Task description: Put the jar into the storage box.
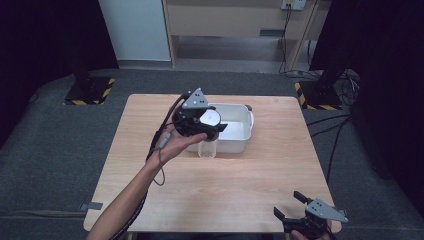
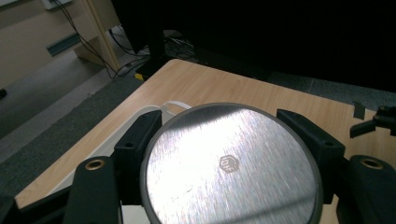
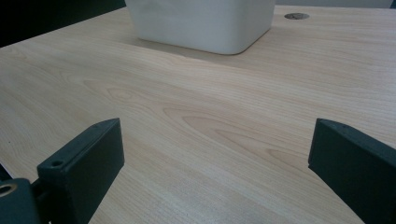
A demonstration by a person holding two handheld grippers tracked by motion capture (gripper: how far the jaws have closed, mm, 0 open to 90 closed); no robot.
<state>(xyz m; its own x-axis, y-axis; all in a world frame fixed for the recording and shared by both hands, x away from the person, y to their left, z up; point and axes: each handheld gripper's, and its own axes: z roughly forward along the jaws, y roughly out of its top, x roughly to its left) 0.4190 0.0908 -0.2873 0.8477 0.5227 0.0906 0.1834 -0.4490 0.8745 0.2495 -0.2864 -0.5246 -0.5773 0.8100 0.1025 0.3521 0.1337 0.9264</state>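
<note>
Lid [image 2: 231,165] clamped edge-on between the jaws of the left gripper [image 1: 210,125], brushed metal face towards that gripper's own camera. In the high view the lid is held in the air over the near left part of the white tub [image 1: 235,131], above the clear jar [image 1: 207,149] that stands open-topped on the table [image 1: 250,185], touching or just beside the tub's near wall. Judgement: lid removal looks done; left to do is setting the lid down, probably in the tub or on the table. Whether the jar holds anything I cannot tell. Right gripper [image 1: 295,212] rests at the near right corner of the table, jaws wide apart, nothing between them.
</note>
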